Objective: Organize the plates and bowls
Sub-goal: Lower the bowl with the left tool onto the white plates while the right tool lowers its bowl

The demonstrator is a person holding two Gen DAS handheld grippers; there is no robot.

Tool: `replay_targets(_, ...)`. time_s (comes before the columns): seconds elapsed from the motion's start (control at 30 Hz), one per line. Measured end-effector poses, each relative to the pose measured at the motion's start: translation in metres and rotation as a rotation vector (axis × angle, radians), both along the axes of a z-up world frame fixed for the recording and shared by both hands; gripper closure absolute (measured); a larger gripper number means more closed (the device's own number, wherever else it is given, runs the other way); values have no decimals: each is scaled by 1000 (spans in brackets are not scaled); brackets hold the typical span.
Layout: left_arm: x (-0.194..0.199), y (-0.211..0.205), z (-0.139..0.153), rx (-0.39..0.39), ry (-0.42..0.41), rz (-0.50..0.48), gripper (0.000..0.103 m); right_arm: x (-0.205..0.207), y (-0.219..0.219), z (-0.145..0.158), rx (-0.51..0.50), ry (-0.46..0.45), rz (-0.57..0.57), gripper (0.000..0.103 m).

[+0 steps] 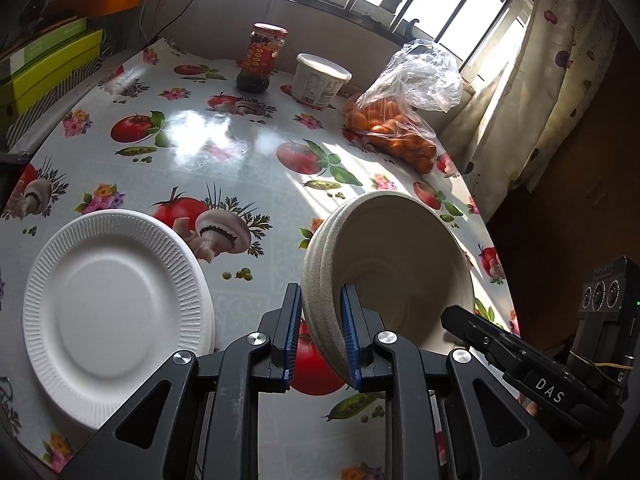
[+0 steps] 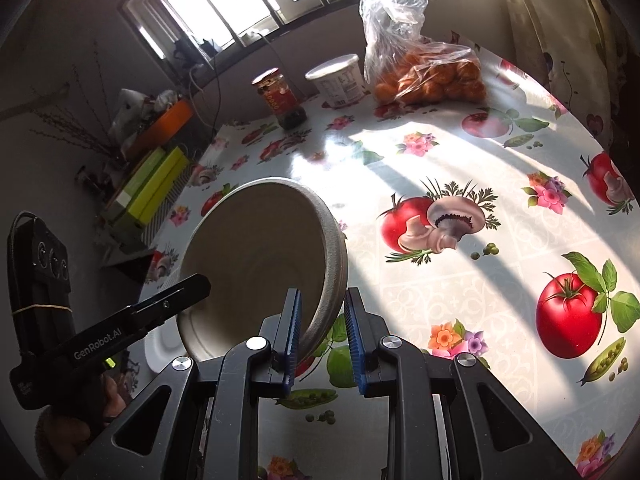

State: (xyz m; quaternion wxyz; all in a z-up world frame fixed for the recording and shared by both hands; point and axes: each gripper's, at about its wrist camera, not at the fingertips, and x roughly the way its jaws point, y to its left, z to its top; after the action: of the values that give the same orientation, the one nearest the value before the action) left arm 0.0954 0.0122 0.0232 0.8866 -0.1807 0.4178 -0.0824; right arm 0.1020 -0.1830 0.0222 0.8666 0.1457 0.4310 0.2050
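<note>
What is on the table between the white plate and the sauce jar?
Nothing: between the white plate and the sauce jar only bare tablecloth shows in the left wrist view.

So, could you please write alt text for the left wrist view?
The left gripper fingers clamp the rim of a tilted beige bowl above a tomato-print tablecloth. A white ribbed plate lies to its left; a jar, tub and bagged oranges stand behind.

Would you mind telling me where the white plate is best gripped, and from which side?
Grip the white plate by its ribbed rim, on the near edge facing the left tongs. It lies flat on the table, so only the thin raised rim offers a pinch: one finger over it, one slipped beneath, coming in low.
</note>
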Motion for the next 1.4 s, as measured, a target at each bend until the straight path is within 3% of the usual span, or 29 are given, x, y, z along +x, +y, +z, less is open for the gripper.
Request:
replay_targets(0.67,-31,77,6,4,-5,158,82,10,84,6,3,13,169,81)
replay_targets(1.4,-60,156,-7,5,31,325,82,21,176,-15,-3,98,328,81)
